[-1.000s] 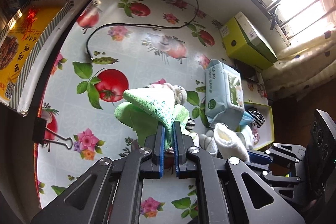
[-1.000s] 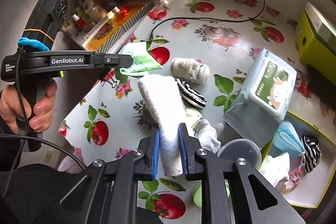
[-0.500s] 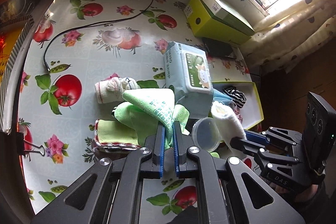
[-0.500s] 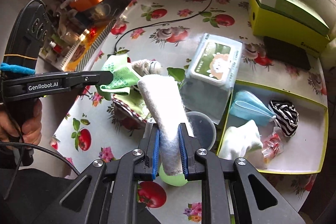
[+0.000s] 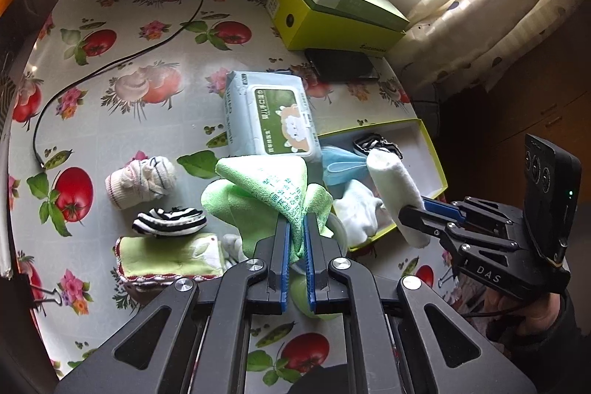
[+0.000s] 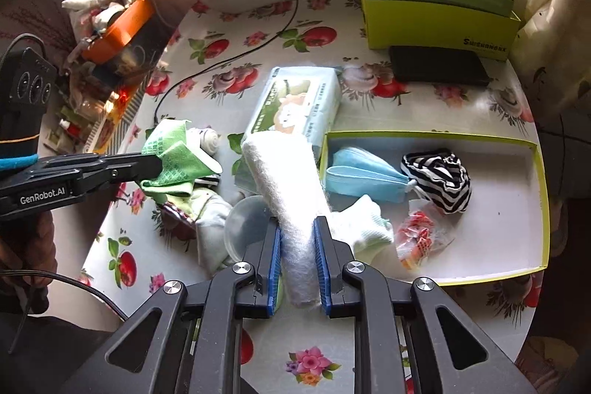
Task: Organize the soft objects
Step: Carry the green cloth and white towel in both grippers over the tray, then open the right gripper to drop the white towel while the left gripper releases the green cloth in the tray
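My left gripper [image 5: 295,220] is shut on a green cloth [image 5: 266,187], which hangs bunched above the flowered table. To its right my right gripper [image 5: 413,213] is shut on a rolled white towel [image 5: 391,180]. From the right wrist, the right gripper [image 6: 297,224] clamps the white towel [image 6: 288,172] over the near left corner of a yellow-rimmed tray [image 6: 539,180]. The tray holds a blue mask [image 6: 362,174], a striped sock [image 6: 439,176], a white sock [image 6: 365,220] and a red packet [image 6: 421,235]. The left gripper [image 6: 155,165] with the green cloth [image 6: 170,154] is at the left.
A wipes pack [image 5: 269,113] lies beside the tray. A yellow-green box [image 5: 332,13] and a black case [image 5: 343,65] stand at the back. A rolled sock [image 5: 140,181], a striped sock [image 5: 170,222], a folded green-and-white towel [image 5: 166,257] and a cable [image 5: 110,61] lie at the left. A clear lid [image 6: 247,224] lies near the tray.
Both grippers have carried their loads rightwards across the table, and the tray has come fully into view. Both views have rolled. Both grips are unchanged.
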The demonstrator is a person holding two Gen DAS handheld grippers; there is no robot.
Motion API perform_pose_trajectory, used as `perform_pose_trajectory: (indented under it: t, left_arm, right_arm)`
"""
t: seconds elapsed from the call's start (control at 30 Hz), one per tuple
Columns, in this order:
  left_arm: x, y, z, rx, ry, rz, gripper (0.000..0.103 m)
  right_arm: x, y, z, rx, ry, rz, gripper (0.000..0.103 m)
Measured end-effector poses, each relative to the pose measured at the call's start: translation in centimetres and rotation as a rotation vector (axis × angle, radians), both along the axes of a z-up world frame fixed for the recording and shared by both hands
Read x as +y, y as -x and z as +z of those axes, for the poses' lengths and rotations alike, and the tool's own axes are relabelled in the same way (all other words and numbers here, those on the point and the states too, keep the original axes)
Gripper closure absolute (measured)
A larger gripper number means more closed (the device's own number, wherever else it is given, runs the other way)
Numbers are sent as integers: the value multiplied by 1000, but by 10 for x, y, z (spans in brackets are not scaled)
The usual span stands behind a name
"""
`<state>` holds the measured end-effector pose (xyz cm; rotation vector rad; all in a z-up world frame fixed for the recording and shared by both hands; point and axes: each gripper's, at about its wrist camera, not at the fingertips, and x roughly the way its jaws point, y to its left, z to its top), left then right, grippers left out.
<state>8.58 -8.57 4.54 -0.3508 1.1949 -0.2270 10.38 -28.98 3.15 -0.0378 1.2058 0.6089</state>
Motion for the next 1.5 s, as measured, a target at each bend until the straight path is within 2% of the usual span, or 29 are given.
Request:
perform_pose_trajectory:
  t: [0.3,0.8,1.17,1.37,1.5]
  left_arm:
    - [-36,-19,4,-6,-13,-92,96]
    - [-75,-41,-4,13,-38,-170,96]
    - [-89,-49,-10,33,-50,-192,96]
    - [-94,-53,-14,44,-56,-200,96]
    - [-97,-55,-14,43,-57,-206,96]
  right_arm:
    - [-42,-18,-6,-8,4,-109,87]
    - [-110,-50,-28,15,25,-265,87]
    - [-146,-80,-59,12,157,-320,87]
    - [-153,-96,-79,-10,271,-336,86]
    - [-156,-99,-91,-8,302,-367,86]
